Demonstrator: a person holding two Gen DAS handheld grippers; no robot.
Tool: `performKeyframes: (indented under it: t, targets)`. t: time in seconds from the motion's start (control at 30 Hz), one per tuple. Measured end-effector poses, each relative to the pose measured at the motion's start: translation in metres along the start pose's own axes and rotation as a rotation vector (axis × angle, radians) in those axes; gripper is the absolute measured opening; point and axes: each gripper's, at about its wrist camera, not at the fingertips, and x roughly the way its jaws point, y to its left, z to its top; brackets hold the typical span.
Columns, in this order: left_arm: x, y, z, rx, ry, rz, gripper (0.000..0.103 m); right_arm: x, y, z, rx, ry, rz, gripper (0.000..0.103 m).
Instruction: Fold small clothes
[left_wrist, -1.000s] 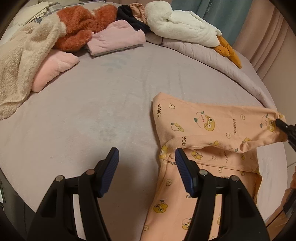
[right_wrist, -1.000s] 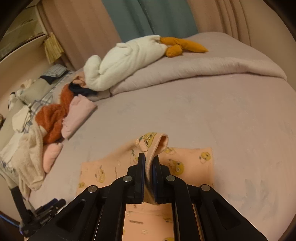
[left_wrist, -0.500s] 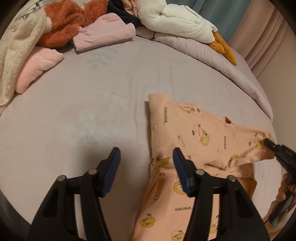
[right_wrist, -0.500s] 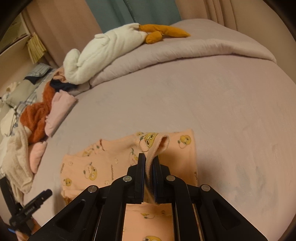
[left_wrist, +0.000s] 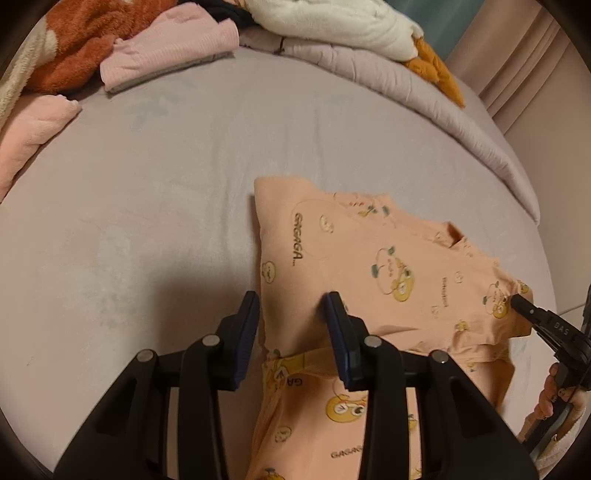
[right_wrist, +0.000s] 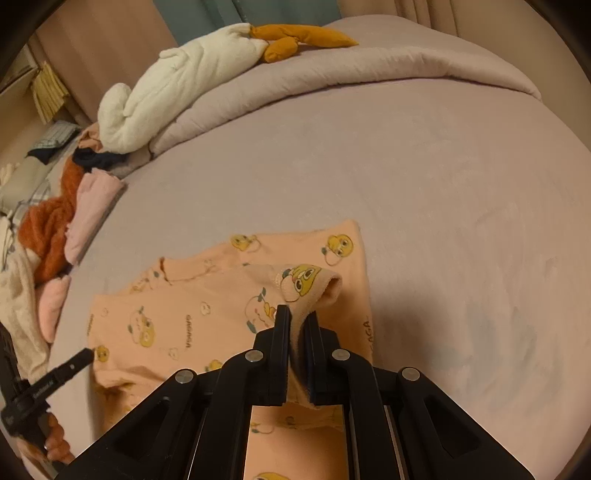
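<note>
In the left wrist view, the left gripper (left_wrist: 291, 321) hangs over the near left edge of the peach cotton garment printed with yellow cartoon chicks (left_wrist: 369, 266), which lies partly folded on the mauve bedsheet (left_wrist: 147, 192). Its blue-padded jaws are closing, partly spread, with the garment's folded edge between them; the pads do not yet press the cloth. At the far right of this view the tip of the right gripper (left_wrist: 519, 301) bites the garment's far corner, a person's fingers (left_wrist: 550, 398) below it. Folded pink clothes (left_wrist: 170, 48), a rust-coloured fleece (left_wrist: 81, 37) and a white plush goose with orange feet (left_wrist: 332, 26) lie along the far side of the bed.

In the right wrist view, the right gripper (right_wrist: 295, 314) has its black jaws pressed together on a ribbed cuff of the garment (right_wrist: 310, 284), which stands up between them. The rest of the garment (right_wrist: 177, 317) spreads flat to the left, where the left gripper's tip (right_wrist: 86, 355) meets its edge.
</note>
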Motion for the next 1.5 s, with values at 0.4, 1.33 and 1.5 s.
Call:
performKeyframes:
  t: [0.4, 1.33, 1.5]
  targets:
    - [0.030, 0.006, -0.001, -0.004, 0.053, 0.051, 0.041, 0.018, -0.022, -0.006, 0.029, 0.060, -0.029, 0.009]
    - [0.015, 0.007, -0.033, -0.021, 0.052, 0.013, 0.040, 0.001, -0.031, -0.029, 0.077, 0.054, 0.028, 0.027]
    - [0.017, 0.006, -0.031, -0.011, 0.052, 0.022, 0.042, -0.010, -0.029, -0.026, 0.059, 0.006, 0.017, 0.009]
